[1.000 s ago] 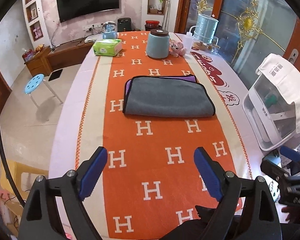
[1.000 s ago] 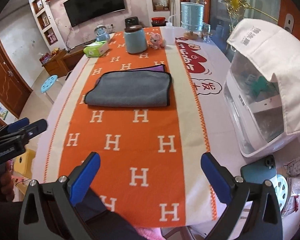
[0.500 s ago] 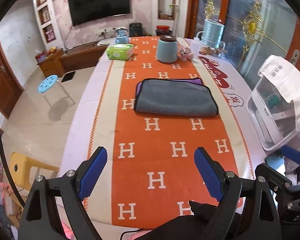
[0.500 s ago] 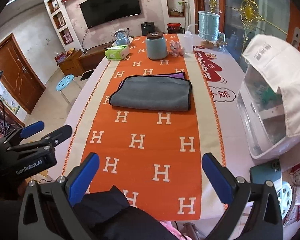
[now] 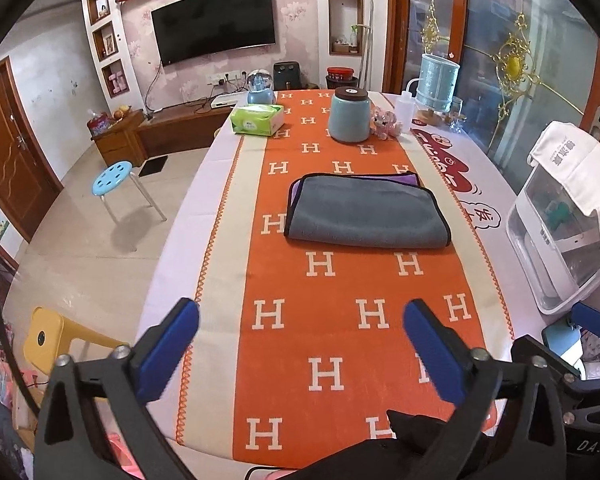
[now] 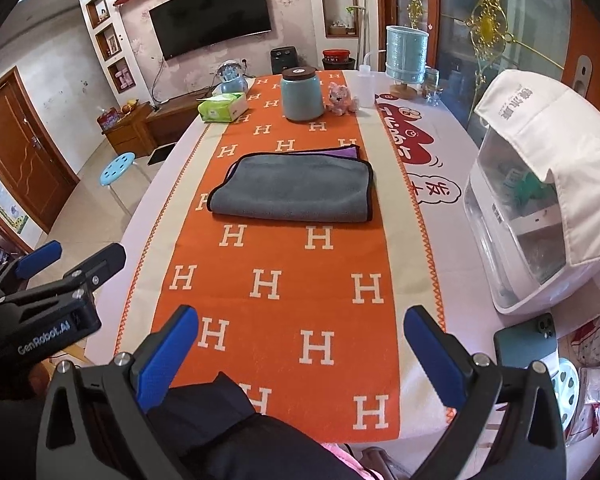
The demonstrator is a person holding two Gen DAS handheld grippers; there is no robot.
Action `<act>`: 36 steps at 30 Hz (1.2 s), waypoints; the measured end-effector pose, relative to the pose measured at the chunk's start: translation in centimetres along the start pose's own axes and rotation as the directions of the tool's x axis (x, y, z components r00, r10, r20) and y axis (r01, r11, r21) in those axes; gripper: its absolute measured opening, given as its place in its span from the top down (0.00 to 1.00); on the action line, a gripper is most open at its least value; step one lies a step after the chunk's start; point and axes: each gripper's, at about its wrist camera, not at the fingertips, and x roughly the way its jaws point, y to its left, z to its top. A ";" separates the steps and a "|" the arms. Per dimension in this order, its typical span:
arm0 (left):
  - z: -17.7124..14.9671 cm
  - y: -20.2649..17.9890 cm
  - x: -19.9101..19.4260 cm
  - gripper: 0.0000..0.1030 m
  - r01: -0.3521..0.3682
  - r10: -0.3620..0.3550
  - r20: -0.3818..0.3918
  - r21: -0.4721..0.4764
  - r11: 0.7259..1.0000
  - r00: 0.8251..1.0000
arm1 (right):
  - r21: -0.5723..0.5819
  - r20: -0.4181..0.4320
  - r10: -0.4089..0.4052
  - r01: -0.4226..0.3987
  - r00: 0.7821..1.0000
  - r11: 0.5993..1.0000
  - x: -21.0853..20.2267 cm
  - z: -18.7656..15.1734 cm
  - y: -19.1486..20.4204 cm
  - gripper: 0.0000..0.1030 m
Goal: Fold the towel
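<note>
Folded towel (image 5: pixel 366 216) lies apart from jar (image 5: pixel 349 115), seemingly unobstructed.

You are looking along the table runner (image 5: pixel 352 292): the folded towel (image 5: pixel 366 216) is lying on it at twelve o'clock, the lidded jar (image 5: pixel 349 115) sitting behind it, the tissue box (image 5: pixel 257 120) at eleven, and the appliance (image 5: pixel 560 236) standing at two o'clock.
</note>
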 end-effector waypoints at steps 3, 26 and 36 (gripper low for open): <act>0.3 0.0 0.3 0.01 -0.002 0.002 0.001 -0.001 1.000 1.000 | 0.000 -0.010 -0.002 0.002 1.000 1.000 0.5 0.3 0.0 0.00; 1.5 0.1 0.5 0.01 -0.021 0.021 0.013 0.011 1.000 1.000 | -0.009 -0.004 0.001 -0.001 1.000 1.000 0.9 1.1 0.1 0.00; 1.5 0.0 0.6 0.01 -0.023 0.023 0.015 0.011 1.000 1.000 | -0.010 -0.006 0.002 -0.002 1.000 1.000 0.9 1.1 0.0 0.00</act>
